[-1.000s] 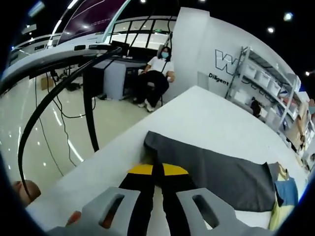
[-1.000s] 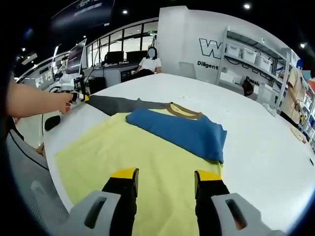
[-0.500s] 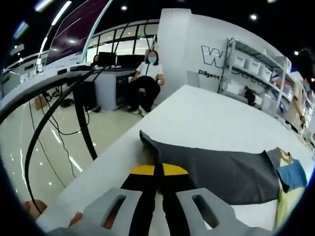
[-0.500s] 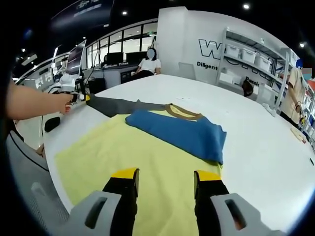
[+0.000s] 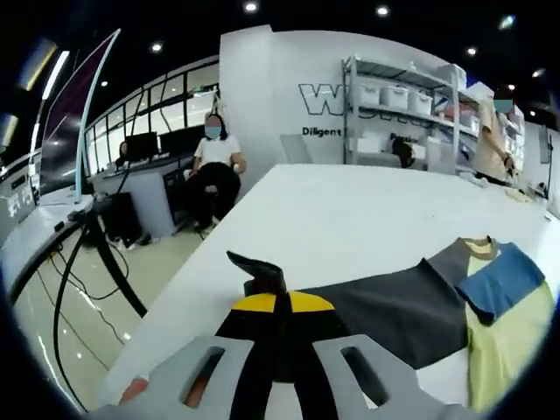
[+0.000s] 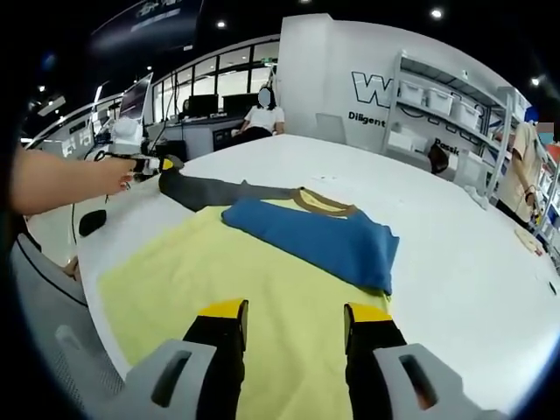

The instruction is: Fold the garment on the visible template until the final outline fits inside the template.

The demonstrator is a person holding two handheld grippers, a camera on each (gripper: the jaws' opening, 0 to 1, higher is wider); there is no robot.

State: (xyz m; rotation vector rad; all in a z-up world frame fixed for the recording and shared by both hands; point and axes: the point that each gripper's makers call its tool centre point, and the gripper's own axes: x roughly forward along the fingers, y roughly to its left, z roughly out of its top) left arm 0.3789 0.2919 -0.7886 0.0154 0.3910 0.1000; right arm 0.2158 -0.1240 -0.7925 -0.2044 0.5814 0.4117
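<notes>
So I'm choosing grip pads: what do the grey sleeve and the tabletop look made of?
The grey sleeve looks like soft matte knit fabric: it drapes and peaks where the left claw pinches it. The tabletop looks like smooth, hard white laminate with a faint sheen, though I can't be sure.

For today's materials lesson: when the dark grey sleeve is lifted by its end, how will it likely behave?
The grey sleeve probably flops: its end already curls up at the shut left gripper. It seems light, sagging to the white table beyond the raised end. It will likely tug the yellow body.
</notes>
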